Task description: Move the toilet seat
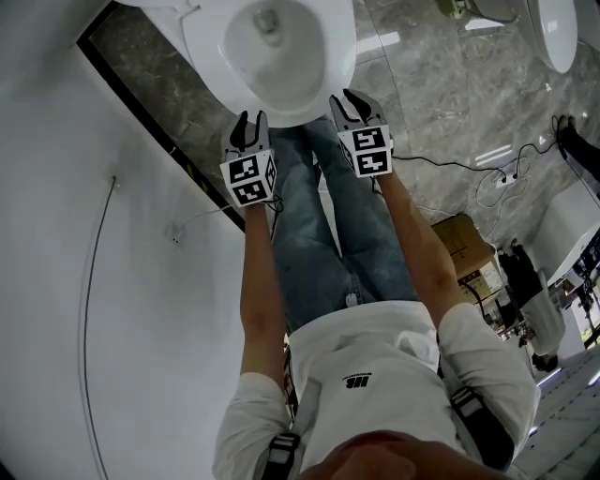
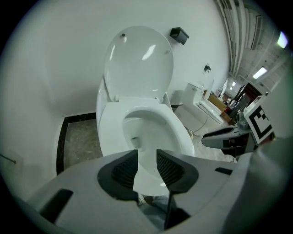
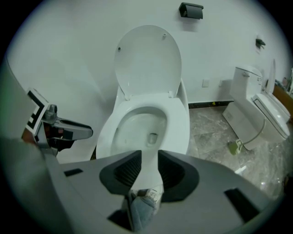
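White walls [image 1: 56,234] meet a grey marbled floor [image 1: 450,84], and a dark strip [image 1: 141,103] runs along the floor's edge at the foot of the wall. A white toilet [image 3: 107,137] stands at that edge with its back to the wall. Its lid [image 3: 149,59] is raised and leans upright against the wall. The toilet seat [image 3: 177,121] lies flat on the bowl [image 1: 272,42].

A person in jeans [image 1: 319,234] and a white shirt stands in front of the toilet and holds one tool in each hand, both arms stretched forward and down. The left tool [image 1: 251,117] is at the front rim of the seat on its left side, and the right tool [image 1: 354,98] is at the front rim on its right side. Both point down toward the seat.

In the left gripper view, the left tool [image 2: 146,157] has its jaws apart with a clear gap. The front edge of the seat shows through the gap, and nothing is pressed between the pads. The right tool [image 3: 149,160] is released in the same way, with only the seat's front edge and a shoe visible through its gap. The tips seem to be just short of the rim, but I cannot say for sure whether they touch it.

A second toilet [image 3: 256,107] stands further along the wall to the right, well apart. A small black box [image 3: 191,10] is fixed on the wall above the lid.
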A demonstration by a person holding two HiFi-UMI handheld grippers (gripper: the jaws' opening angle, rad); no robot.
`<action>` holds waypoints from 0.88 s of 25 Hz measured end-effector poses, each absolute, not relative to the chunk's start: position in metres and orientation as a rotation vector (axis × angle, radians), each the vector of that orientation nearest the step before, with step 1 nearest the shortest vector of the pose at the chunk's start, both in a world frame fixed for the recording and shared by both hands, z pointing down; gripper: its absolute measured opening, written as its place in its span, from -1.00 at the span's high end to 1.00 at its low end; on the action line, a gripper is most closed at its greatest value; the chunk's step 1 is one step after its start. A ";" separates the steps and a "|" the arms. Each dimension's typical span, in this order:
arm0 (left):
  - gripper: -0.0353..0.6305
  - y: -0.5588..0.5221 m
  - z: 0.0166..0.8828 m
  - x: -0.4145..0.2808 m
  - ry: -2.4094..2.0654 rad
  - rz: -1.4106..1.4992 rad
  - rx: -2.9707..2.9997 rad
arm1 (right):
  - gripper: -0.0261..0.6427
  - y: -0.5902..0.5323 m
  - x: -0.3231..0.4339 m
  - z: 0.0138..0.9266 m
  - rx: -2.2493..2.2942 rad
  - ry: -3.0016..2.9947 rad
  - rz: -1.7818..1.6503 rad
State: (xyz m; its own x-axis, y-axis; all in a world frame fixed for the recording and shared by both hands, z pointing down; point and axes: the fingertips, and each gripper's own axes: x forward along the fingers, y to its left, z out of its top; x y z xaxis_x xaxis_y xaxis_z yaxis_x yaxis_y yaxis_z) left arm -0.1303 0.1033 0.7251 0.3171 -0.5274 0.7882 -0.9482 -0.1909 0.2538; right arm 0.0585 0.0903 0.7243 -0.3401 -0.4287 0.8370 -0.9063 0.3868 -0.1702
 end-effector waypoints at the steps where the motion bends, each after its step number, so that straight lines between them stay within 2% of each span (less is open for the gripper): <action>1: 0.50 0.105 0.729 -0.132 -1.313 0.720 1.828 | 0.58 0.092 0.059 0.729 1.145 -1.920 0.857; 5: 0.45 0.113 0.747 -0.138 -1.313 0.739 1.775 | 0.50 0.097 0.064 0.745 1.149 -1.884 0.896; 22: 0.01 0.139 0.800 -0.159 -1.318 0.734 1.555 | 0.10 0.116 0.071 0.795 1.188 -1.745 1.149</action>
